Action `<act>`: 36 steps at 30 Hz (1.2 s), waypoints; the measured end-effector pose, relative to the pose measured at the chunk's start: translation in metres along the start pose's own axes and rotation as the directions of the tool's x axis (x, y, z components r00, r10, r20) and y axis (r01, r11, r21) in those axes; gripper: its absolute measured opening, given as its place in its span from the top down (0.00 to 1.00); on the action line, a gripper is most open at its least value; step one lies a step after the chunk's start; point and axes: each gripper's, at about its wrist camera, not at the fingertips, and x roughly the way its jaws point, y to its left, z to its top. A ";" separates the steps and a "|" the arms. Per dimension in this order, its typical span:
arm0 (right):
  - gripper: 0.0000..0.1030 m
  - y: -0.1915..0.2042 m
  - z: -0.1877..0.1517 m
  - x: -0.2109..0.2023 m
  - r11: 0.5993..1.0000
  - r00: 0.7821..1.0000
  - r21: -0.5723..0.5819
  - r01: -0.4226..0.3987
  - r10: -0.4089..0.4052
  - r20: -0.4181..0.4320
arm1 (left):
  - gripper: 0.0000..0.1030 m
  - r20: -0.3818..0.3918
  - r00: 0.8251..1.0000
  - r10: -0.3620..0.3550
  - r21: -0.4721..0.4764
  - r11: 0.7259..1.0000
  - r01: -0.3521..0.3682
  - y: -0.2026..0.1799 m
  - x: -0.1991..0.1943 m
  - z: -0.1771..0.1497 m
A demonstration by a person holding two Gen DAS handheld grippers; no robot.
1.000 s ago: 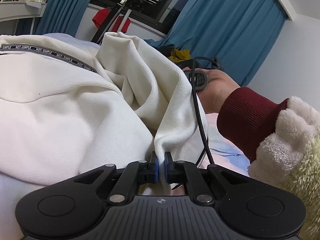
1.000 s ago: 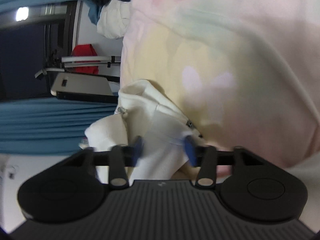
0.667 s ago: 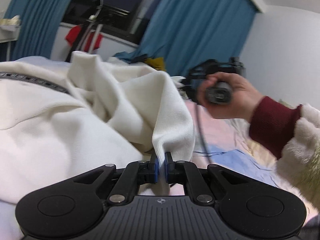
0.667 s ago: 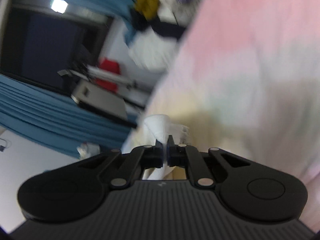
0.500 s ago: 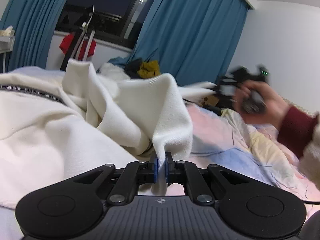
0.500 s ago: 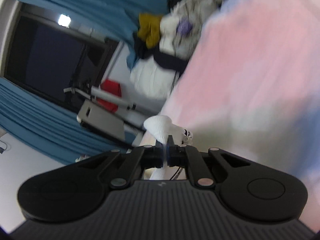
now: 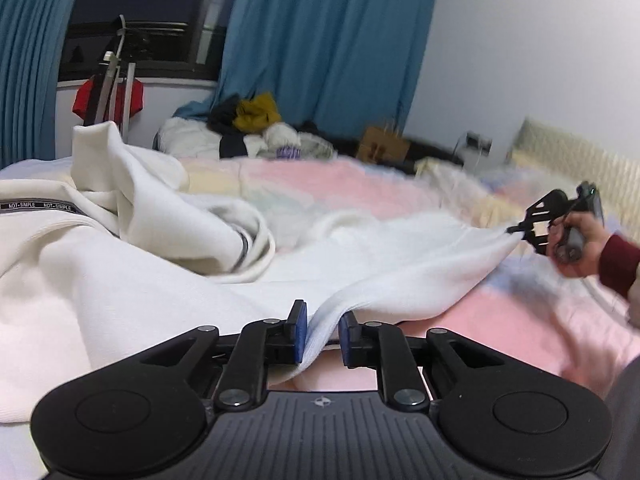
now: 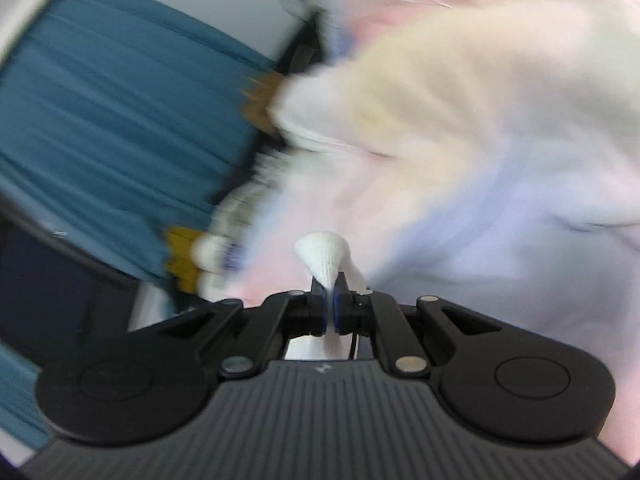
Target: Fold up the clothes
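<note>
A cream-white sweatshirt (image 7: 100,272) with a black lettered band lies bunched on the bed at the left. One of its sleeves (image 7: 400,256) is stretched out to the right. My left gripper (image 7: 322,338) is open, its blue pads either side of the sleeve's near edge without pinching it. My right gripper (image 7: 514,231), held in a hand at the far right, is shut on the sleeve's end. In the blurred right wrist view the right gripper (image 8: 330,307) pinches a white fold of the sleeve (image 8: 324,260).
The bed has a pastel pink, yellow and blue cover (image 7: 360,188). A pile of clothes (image 7: 248,128) lies at the far end under blue curtains (image 7: 320,40). A rack with a red garment (image 7: 108,100) stands by the dark window. A white wall is to the right.
My right gripper shut on the sleeve's end and pulled it far out to the right, stretching the sleeve flat. My left gripper, shut on the sleeve before, has opened.
</note>
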 end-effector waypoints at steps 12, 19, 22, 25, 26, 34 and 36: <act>0.75 -0.018 -0.033 -0.032 0.988 0.984 -0.011 0.156 -0.156 -0.088 | 0.47 -0.069 0.996 0.062 -0.069 0.995 -0.067 -0.008 -0.055 -0.002; 0.29 0.000 -0.043 -0.066 0.986 0.983 -0.020 0.163 -0.164 -0.079 | 0.34 -0.104 0.988 0.110 -0.556 0.818 -0.150 0.074 -0.118 -0.002; 0.29 0.005 -0.050 -0.075 0.992 0.984 -0.024 0.124 -0.126 -0.128 | 0.34 -0.149 0.983 0.109 -0.756 0.628 -0.185 0.124 -0.136 -0.019; 0.29 0.002 -0.060 -0.074 0.989 0.971 -0.007 0.148 -0.146 -0.191 | 0.34 -0.171 0.980 0.100 -0.907 0.372 -0.196 0.170 -0.148 -0.043; 0.29 0.000 -0.064 -0.072 0.985 0.964 -0.003 0.173 -0.170 -0.203 | 0.34 -0.159 0.983 0.091 -0.934 0.309 -0.180 0.181 -0.148 -0.048; 0.30 -0.016 -0.081 -0.043 0.981 0.943 0.109 0.162 -0.121 -0.309 | 0.35 -0.175 0.959 0.223 -0.977 0.083 -0.198 0.255 -0.136 -0.060; 0.31 -0.019 -0.084 -0.034 0.979 0.945 0.148 0.138 -0.086 -0.317 | 0.36 -0.155 0.954 0.256 -0.979 0.088 -0.182 0.262 -0.136 -0.058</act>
